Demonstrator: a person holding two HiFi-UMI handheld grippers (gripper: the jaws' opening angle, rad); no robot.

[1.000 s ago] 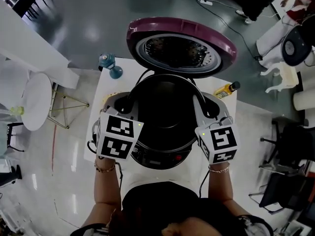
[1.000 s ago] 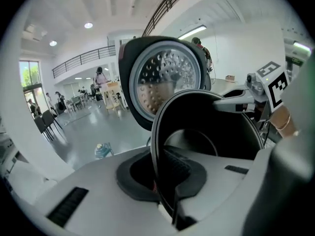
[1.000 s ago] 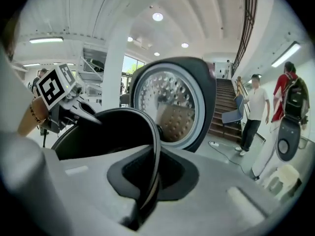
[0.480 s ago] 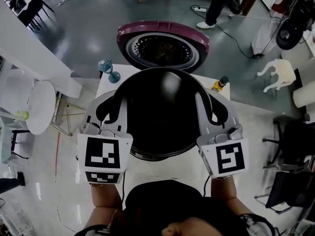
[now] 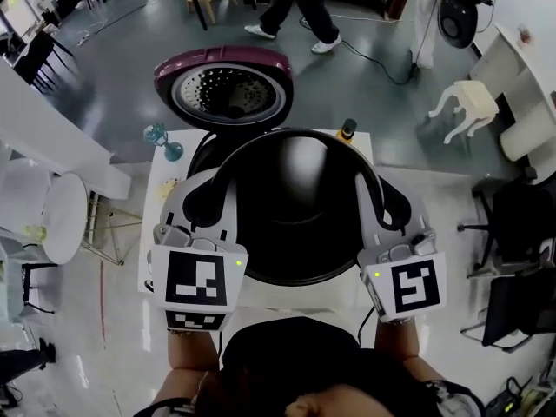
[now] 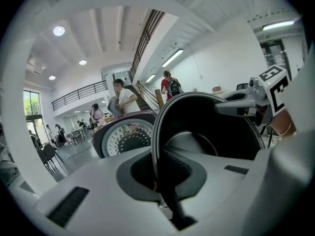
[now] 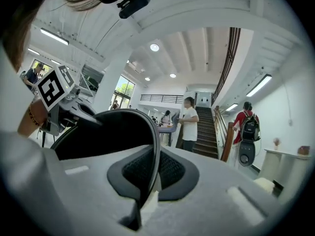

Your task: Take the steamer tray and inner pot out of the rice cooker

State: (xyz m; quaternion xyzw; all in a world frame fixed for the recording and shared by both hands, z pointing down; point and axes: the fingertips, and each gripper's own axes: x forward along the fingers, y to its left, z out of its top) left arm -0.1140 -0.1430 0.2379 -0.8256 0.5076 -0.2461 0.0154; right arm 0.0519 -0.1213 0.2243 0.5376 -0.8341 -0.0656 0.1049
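Gripping the black inner pot (image 5: pixel 291 207) by its thin rim, both claws are clamped tight on it: the left gripper (image 5: pixel 213 189) on the rim's left side, the right gripper (image 5: pixel 382 202) on its right. The pot hangs between them over the white table (image 5: pixel 156 198), just in front of the rice cooker's open maroon lid (image 5: pixel 224 89).
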